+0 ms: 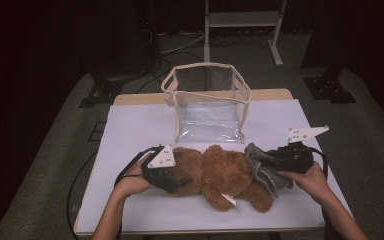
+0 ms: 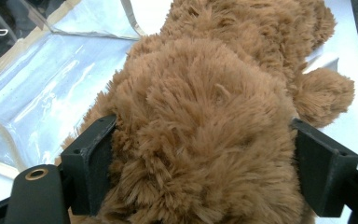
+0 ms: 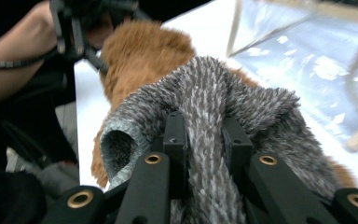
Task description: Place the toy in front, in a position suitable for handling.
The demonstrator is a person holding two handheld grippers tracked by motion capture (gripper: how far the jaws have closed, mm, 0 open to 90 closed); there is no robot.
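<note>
keep the right claw (image 3: 204, 135) clenched on the grey knitted fabric (image 3: 214, 100), pulling away while the left claw (image 2: 205, 158) grasps the fluffy brown teddy bear (image 2: 205, 116).

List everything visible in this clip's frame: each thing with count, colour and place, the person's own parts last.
teddy bear: one, brown, lying on its side at the table's near middle
sock: one, grey, fuzzy, at the bear's right end
bag: one, clear with beige trim, standing open behind the bear
table: one, white top
left tongs: black, jaws around the bear's plush
right tongs: black, shut on the sock
hands: two, at the near edge
</note>
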